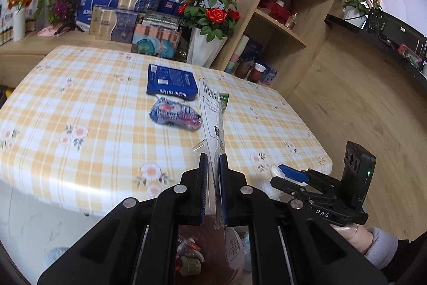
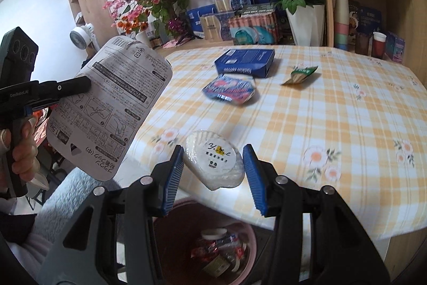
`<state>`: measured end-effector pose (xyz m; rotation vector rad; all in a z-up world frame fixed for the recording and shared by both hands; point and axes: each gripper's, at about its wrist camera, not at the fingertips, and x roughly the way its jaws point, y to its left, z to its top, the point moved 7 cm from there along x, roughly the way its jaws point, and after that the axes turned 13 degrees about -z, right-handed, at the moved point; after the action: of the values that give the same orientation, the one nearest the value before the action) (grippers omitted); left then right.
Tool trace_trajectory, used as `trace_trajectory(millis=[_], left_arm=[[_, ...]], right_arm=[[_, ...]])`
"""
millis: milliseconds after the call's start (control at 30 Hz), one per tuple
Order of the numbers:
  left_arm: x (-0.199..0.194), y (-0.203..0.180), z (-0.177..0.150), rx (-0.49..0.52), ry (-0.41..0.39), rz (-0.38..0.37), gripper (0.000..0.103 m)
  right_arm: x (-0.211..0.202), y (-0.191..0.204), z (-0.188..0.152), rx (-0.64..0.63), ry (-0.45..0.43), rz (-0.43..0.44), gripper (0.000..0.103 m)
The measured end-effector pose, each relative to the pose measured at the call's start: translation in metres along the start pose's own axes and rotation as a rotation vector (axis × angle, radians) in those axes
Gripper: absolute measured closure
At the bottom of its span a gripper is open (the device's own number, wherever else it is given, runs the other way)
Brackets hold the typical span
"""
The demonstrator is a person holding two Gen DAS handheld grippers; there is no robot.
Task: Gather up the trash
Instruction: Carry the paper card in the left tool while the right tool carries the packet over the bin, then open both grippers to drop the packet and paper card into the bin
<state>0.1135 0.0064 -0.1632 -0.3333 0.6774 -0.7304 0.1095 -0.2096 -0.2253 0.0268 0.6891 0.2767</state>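
My left gripper (image 1: 213,164) is shut on a flat white printed package card (image 1: 212,119), seen edge-on; it also shows in the right wrist view (image 2: 106,108), held out beyond the table's near edge. My right gripper (image 2: 213,159) is open, with a round white wrapped soap (image 2: 214,163) between its fingers, apparently falling free above a pink trash bin (image 2: 248,245) holding several wrappers. On the yellow checked table (image 2: 320,111) lie a blue coffee box (image 2: 244,62), a red-blue snack bag (image 2: 229,88) and a small green sachet (image 2: 301,74).
Flower vases (image 2: 307,23), boxes and packets line the far side of the table. A wooden shelf unit (image 1: 288,18) with cups and jars stands at the right. A wood floor (image 1: 360,111) lies beyond the table's right edge. A small fan (image 2: 80,38) sits at the left.
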Motion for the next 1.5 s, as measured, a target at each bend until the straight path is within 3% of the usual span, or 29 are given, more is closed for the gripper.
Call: trace_trajectory(millis=[200, 733, 833, 1000, 1067, 1500], left_arm=[[-0.011, 0.001, -0.018, -0.019, 0.001, -0.001, 0.094], [-0.023, -0.010, -0.041, -0.030, 0.005, -0.014, 0.094], [-0.022, -0.013, -0.043, -0.026, 0.010, -0.014, 0.094], [-0.016, -0.015, -0.048, -0.028, 0.025, -0.021, 0.094], [-0.013, -0.014, -0.052, -0.034, 0.034, -0.022, 0.094], [0.014, -0.005, -0.086, -0.090, 0.099, -0.018, 0.094]], right_arm=[[-0.006, 0.012, -0.018, 0.020, 0.033, 0.023, 0.055], [-0.021, 0.031, -0.028, -0.011, 0.035, 0.030, 0.053], [-0.025, 0.026, -0.025, -0.001, 0.011, 0.008, 0.038], [-0.026, 0.017, -0.024, 0.029, -0.004, -0.003, 0.021], [-0.025, 0.014, -0.026, 0.038, -0.011, -0.009, 0.006], [-0.024, -0.006, -0.027, 0.048, -0.061, -0.132, 0.006]])
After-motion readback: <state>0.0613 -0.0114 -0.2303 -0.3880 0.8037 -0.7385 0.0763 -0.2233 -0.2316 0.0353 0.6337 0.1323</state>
